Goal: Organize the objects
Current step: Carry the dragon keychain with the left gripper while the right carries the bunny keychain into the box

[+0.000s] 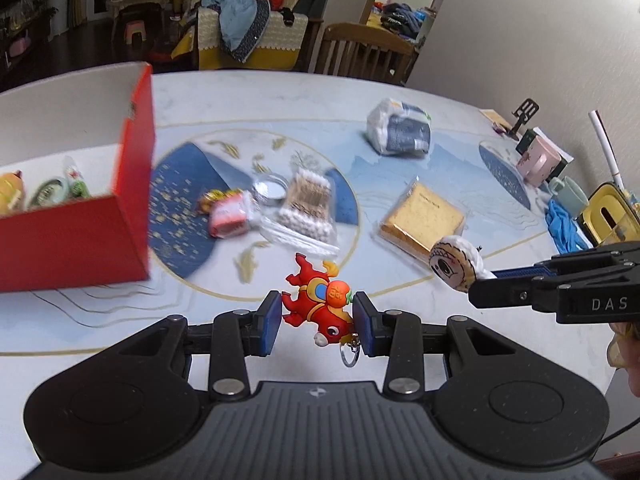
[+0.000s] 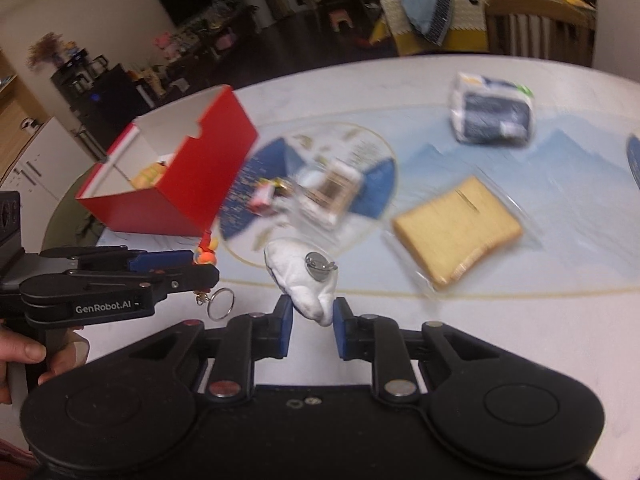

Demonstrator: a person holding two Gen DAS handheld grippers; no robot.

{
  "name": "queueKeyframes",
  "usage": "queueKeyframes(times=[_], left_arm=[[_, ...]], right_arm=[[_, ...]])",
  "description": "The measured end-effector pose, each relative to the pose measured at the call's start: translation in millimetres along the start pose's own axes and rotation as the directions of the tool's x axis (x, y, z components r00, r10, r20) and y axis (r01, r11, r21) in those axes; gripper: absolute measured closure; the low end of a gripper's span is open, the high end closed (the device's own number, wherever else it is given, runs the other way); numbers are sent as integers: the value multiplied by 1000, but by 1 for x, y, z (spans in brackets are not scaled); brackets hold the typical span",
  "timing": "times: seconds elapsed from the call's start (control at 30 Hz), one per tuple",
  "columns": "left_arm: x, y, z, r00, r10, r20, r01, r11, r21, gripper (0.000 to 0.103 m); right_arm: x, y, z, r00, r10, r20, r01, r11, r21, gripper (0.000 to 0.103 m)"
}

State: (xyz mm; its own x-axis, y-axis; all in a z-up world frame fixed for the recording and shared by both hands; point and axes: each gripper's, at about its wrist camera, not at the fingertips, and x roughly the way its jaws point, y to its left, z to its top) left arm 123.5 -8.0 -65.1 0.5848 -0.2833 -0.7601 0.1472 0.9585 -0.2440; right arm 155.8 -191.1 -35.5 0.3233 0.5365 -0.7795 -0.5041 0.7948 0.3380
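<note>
Left gripper (image 1: 316, 322) clamped on a red rubber ox keychain with orange ball (image 1: 318, 304), held above the white patterned table's (image 1: 500, 320) near edge. Right gripper (image 2: 313, 326) clamped on a white plush badge with metal pin back (image 2: 304, 278), also lifted. Open red cardboard box (image 1: 76, 236) sits at the table's left edge, a few items inside.

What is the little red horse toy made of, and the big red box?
The red horse keychain looks like soft moulded rubber or PVC: smooth, slightly glossy, with a metal ring. The red box looks like matte cardboard: thin flat walls, white inside.
</note>
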Motion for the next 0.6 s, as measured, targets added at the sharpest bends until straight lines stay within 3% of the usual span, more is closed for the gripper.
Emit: queueKeyframes(times=[0.6], left_arm=[[-80, 101, 55, 990, 95, 101, -100, 994, 41, 65]], right_arm=[[25, 110, 67, 999, 20, 50, -11, 986, -167, 82]])
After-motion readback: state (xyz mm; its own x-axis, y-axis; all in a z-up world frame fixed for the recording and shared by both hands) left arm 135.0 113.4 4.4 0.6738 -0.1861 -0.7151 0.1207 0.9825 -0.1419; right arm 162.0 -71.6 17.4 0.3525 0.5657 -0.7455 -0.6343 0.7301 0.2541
